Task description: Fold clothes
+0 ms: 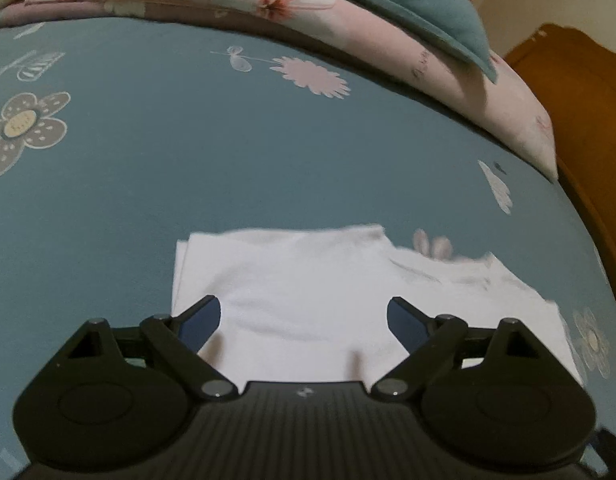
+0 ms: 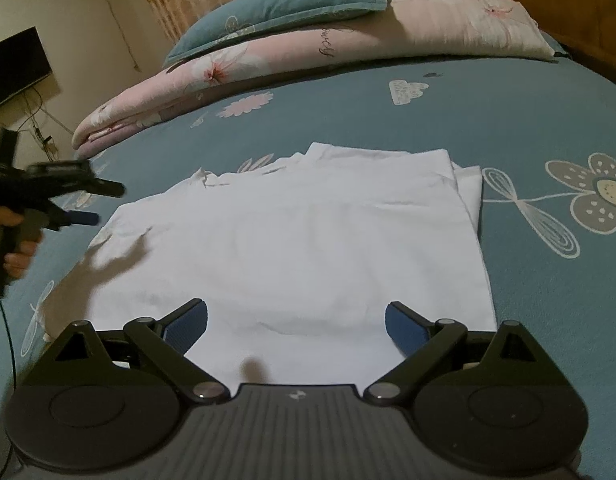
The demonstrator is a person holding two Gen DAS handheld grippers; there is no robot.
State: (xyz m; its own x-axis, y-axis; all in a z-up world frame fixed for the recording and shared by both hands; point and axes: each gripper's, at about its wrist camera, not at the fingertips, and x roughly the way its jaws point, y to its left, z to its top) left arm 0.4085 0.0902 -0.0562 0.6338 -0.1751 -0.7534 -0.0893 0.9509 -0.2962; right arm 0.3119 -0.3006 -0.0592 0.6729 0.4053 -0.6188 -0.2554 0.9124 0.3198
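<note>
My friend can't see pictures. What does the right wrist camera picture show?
A folded white garment lies flat on a blue flowered bedsheet. The right gripper hangs open over its near edge; the left gripper, in a hand, is at the left. Pink quilt behind.

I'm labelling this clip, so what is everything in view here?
white garment: one, white, partly folded flat on the bed
bedsheet: one, blue with flower prints, under the garment
quilt: one, pink floral, folded at the bed's far side
pillow: one, blue, on the quilt
screen: one, black, on the wall
headboard: one, brown wood
left tongs: open, at the garment's edge
right tongs: open, over the near hem
hand: one, holding the left tongs
</note>
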